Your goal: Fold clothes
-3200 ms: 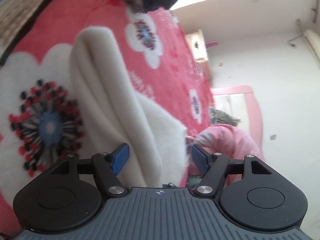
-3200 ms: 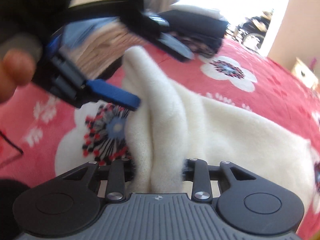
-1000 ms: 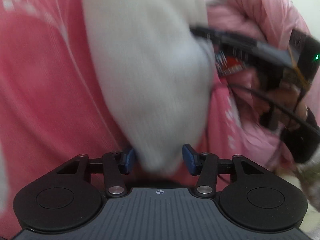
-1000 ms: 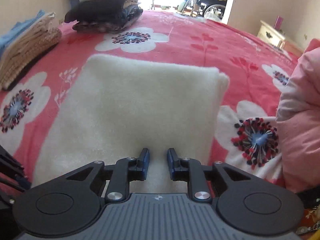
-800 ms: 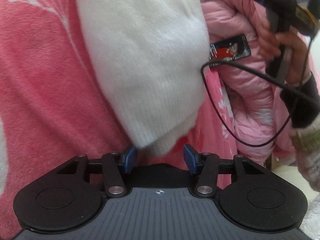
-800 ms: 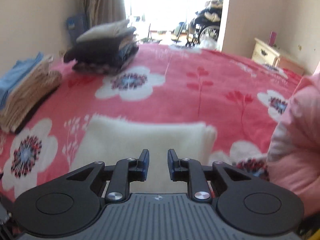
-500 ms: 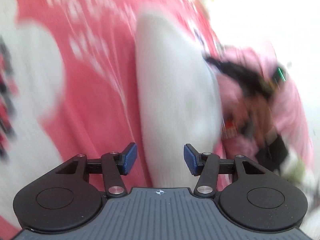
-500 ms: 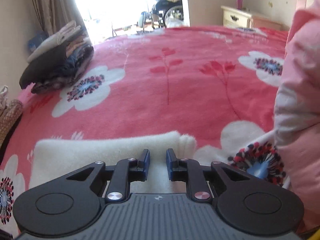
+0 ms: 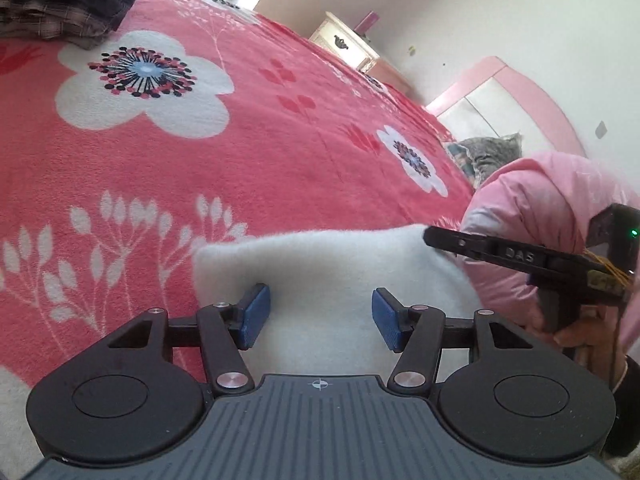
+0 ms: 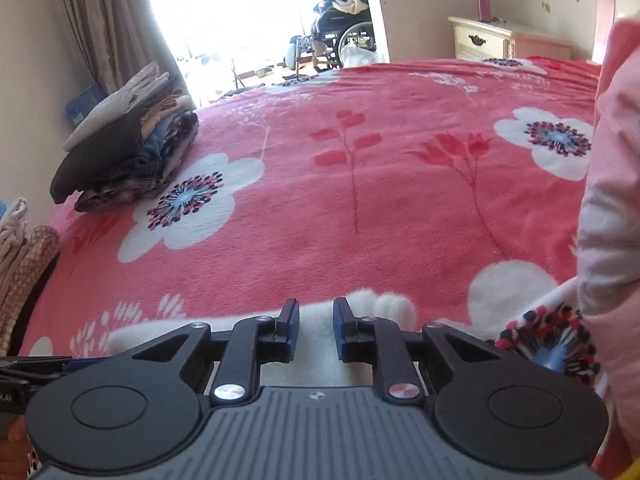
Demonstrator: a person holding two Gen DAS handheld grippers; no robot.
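Note:
A folded white fleece garment (image 9: 332, 268) lies flat on the red flowered blanket (image 9: 248, 152). My left gripper (image 9: 320, 316) hovers over the garment's near part. Its jaws are opening, and the blue pads (image 9: 256, 314) stand apart and press on nothing. The right gripper (image 9: 480, 248), held by a hand, reaches over the garment's right edge. In the right wrist view only the garment's far edge (image 10: 384, 304) shows past my right gripper (image 10: 316, 320). That gripper's pads (image 10: 292, 320) leave a narrow gap with nothing in it.
A stack of folded dark clothes (image 10: 132, 148) sits at the blanket's far left, a beige knit pile (image 10: 24, 248) nearer. A pink padded jacket (image 9: 552, 208) lies right of the garment. Beyond the bed are a nightstand (image 10: 492, 36), a wheelchair (image 10: 344, 36) and a pink headboard (image 9: 520, 96).
The left gripper let the garment's end drop, drew back and tilted up to look across the bed, jaws wider. The right gripper pulled back, so the garment sank low in its view.

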